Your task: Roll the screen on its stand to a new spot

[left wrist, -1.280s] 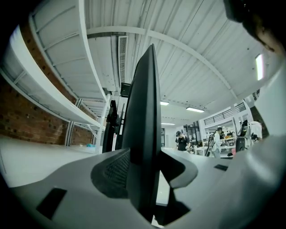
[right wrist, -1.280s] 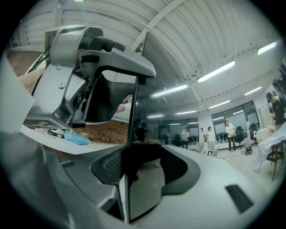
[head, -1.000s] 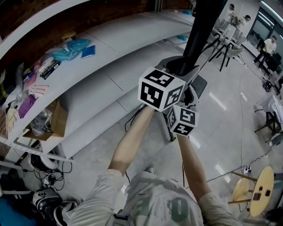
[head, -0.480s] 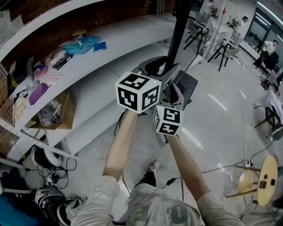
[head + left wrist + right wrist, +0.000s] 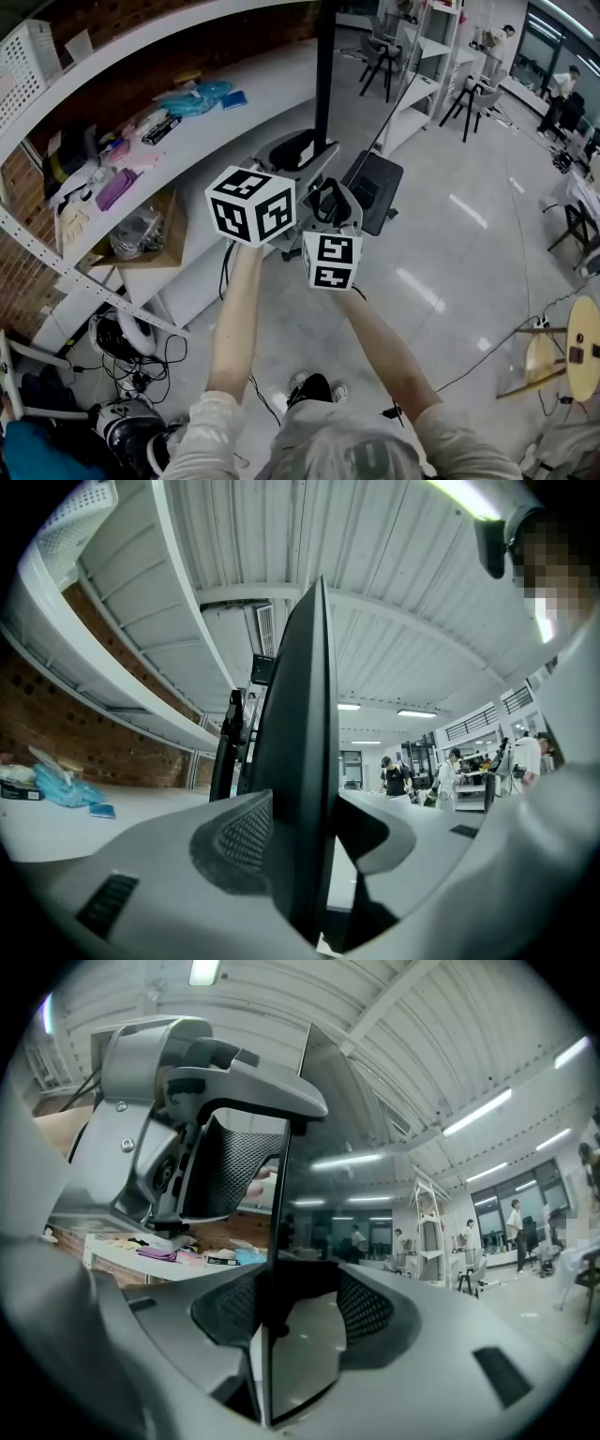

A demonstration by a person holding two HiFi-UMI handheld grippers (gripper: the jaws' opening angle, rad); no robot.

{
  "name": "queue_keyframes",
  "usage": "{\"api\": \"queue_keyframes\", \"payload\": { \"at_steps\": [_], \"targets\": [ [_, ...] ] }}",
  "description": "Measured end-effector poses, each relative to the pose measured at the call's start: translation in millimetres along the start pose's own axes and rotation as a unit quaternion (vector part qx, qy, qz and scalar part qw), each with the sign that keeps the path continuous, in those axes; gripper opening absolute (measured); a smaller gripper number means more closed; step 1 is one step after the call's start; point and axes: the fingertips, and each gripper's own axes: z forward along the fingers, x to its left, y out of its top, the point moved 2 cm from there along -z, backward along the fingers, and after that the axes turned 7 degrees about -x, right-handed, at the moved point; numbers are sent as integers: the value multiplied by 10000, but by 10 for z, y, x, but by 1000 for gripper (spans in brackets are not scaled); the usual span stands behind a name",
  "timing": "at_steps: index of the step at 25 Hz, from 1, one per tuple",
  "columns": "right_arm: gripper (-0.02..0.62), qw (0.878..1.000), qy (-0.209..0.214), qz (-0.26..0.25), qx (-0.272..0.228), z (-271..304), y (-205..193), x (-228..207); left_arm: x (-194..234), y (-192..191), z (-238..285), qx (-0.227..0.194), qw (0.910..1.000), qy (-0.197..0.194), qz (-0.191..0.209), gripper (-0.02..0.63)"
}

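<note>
The screen (image 5: 325, 66) is a thin black panel, seen edge-on in the head view and rising from its dark stand base (image 5: 375, 192) on the floor. My left gripper (image 5: 298, 157) is shut on the screen's edge (image 5: 302, 761), which runs up between its pads. My right gripper (image 5: 330, 199) is shut on the same edge just below, with the glossy panel face (image 5: 309, 1241) between its jaws. The left gripper (image 5: 187, 1101) shows above in the right gripper view. Both marker cubes hide the jaws in the head view.
A long white shelf rack (image 5: 202, 127) with bags and small items runs along the left. Under it sit a cardboard box (image 5: 155, 230) and cables (image 5: 131, 366). Chairs (image 5: 473, 103) and people (image 5: 562, 84) are at the far right, with a wooden stool (image 5: 562, 356) near right.
Both grippers and the screen have shifted left and lower in the head view, and the shelf rack and floor have slid past. The screen now stands more upright. Both grips hold.
</note>
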Motion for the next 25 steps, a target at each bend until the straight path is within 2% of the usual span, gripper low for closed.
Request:
{"api": "queue_keyframes", "payload": {
  "at_steps": [9,17,25],
  "targets": [
    [214,10000,-54,3,-65,-490,172,1044,-39,301,-1124,-9,9998,-93,183,209],
    [201,9999,-132,-19,-101,-868,268,1921,-17,523,-2053,-78,9998,-143,108,216],
    [201,9999,75,99,-88,-1337,419,2528,-219,716,-2800,-187,9996,132,149,212]
  ]
}}
